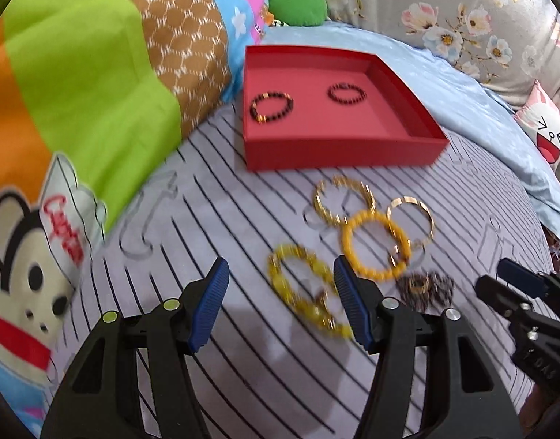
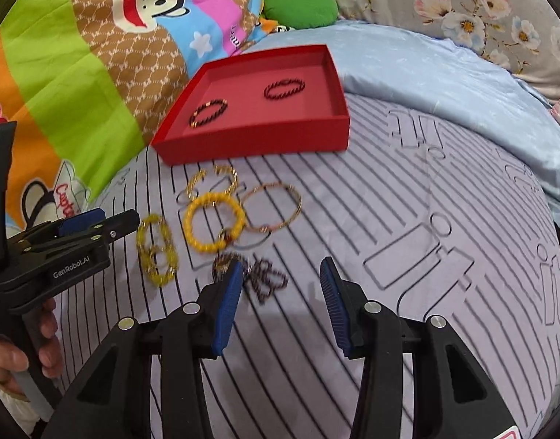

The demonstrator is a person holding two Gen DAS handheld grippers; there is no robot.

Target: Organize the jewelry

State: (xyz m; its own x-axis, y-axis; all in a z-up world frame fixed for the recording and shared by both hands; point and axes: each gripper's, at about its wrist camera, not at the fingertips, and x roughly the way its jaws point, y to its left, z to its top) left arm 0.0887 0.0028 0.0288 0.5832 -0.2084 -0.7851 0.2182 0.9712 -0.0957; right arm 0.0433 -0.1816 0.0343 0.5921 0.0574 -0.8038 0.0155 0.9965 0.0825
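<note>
On the bed, we are holding both claws spread and empty; the dark beaded bracelet (image 2: 258, 278) is lying just ahead of the right claw (image 2: 281, 305), nearer than the left claw (image 1: 280, 301).

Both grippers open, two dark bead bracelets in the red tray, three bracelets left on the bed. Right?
Not three. Five remain on the striped bedsheet, per the right wrist view: yellow crystal bracelet, orange bead bracelet, gold chain bracelet, thin gold bangle, dark bead strand. The rest holds: left gripper and right gripper open, two in the red tray.
</note>
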